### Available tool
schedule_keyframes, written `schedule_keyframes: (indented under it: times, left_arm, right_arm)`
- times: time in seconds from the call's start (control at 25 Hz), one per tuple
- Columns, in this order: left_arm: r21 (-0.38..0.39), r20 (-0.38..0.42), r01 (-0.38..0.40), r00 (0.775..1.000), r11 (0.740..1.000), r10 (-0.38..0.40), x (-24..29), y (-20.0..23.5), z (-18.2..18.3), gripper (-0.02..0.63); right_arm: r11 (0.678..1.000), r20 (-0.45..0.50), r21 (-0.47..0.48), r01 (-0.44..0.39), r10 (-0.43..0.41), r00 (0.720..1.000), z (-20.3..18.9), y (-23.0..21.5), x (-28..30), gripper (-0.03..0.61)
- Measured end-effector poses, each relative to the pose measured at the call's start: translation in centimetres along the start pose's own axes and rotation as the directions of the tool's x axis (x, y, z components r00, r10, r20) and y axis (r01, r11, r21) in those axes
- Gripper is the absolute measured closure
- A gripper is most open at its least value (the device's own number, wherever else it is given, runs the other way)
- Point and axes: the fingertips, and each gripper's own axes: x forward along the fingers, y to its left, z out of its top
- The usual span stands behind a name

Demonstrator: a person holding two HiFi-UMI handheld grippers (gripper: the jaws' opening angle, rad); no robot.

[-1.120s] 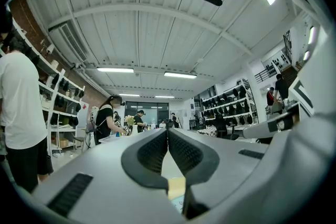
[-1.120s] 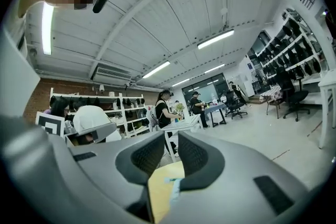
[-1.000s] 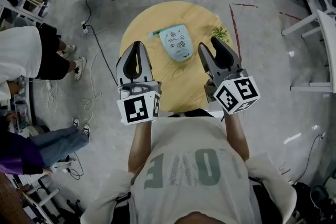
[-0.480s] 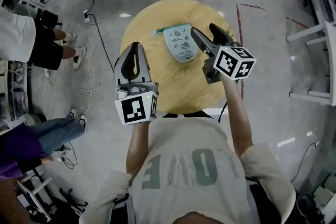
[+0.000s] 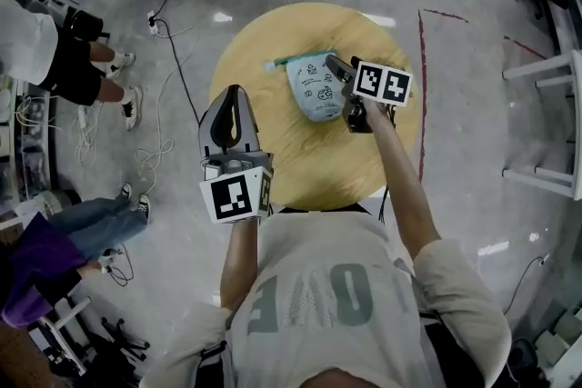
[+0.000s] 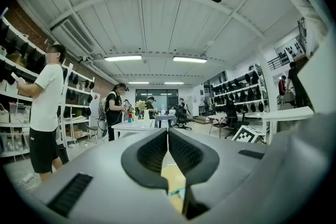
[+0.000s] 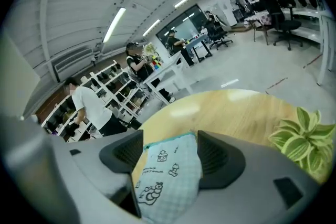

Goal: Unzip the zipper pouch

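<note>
A light blue pouch (image 5: 312, 86) with cartoon prints and a teal zipper edge lies on the round wooden table (image 5: 300, 161). My right gripper (image 5: 338, 74) has come down on the pouch's right side. Its jaws have just been opening and now stand wide, one on each side of the pouch (image 7: 168, 176). In the right gripper view (image 7: 170, 153) the cloth fills the gap between the pads. My left gripper (image 5: 231, 94) is shut and empty, held level above the table's near left part. In the left gripper view (image 6: 167, 134) its jaws meet tip to tip.
A small green plant (image 7: 304, 139) stands on the table to the right of the pouch. People (image 5: 41, 41) stand on the floor at the left beside loose cables (image 5: 173, 41). White furniture legs (image 5: 546, 68) stand at the right.
My right gripper has swung forward and down from above the table onto the pouch, and its jaws have spread. My left gripper has sunk a little and stayed shut.
</note>
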Motion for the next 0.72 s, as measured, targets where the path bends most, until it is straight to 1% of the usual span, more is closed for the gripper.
schedule_keyframes:
  times: [0.08, 0.16, 0.32, 0.44, 0.52, 0.64, 0.72]
  left_arm:
    - [0.0, -0.015, -0.003, 1.0, 1.0, 0.003, 0.4, 0.2, -0.5, 0.584]
    - [-0.002, -0.034, -0.007, 0.999, 1.0, 0.006, 0.7, 0.2, -1.1, 0.584]
    - [-0.006, -0.066, -0.012, 0.998, 1.0, 0.012, 1.2, 0.1, -2.2, 0.584]
    - [-0.009, -0.081, -0.016, 0.997, 1.0, 0.015, 1.3, 0.1, -2.7, 0.584]
    - [-0.011, -0.089, -0.021, 0.996, 1.0, 0.02, 1.3, 0.2, -3.2, 0.584]
    - [-0.009, -0.095, -0.031, 0.995, 0.999, 0.03, 1.3, 0.4, -3.4, 0.584]
    - [-0.007, -0.098, -0.034, 0.995, 0.999, 0.033, 1.3, 0.4, -3.5, 0.584]
  right_arm:
    - [0.999, -0.029, 0.013, 0.029, -0.028, 0.999, -0.6, -0.9, 1.3, 0.241]
    - [0.999, -0.063, 0.025, 0.037, -0.036, 0.997, -1.3, -1.5, 2.3, 0.241]
    - [0.999, -0.123, 0.05, 0.008, -0.002, 0.992, -2.4, -1.8, 3.8, 0.242]
    - [0.997, -0.142, 0.07, -0.033, 0.042, 0.989, -2.7, -1.5, 4.3, 0.253]
    - [0.997, -0.151, 0.067, -0.039, 0.048, 0.987, -3.0, -1.7, 4.6, 0.272]
    - [0.998, -0.175, 0.06, -0.016, 0.027, 0.984, -3.6, -2.5, 5.1, 0.306]
    - [0.998, -0.184, 0.061, 0.008, 0.003, 0.983, -3.9, -3.1, 5.2, 0.355]
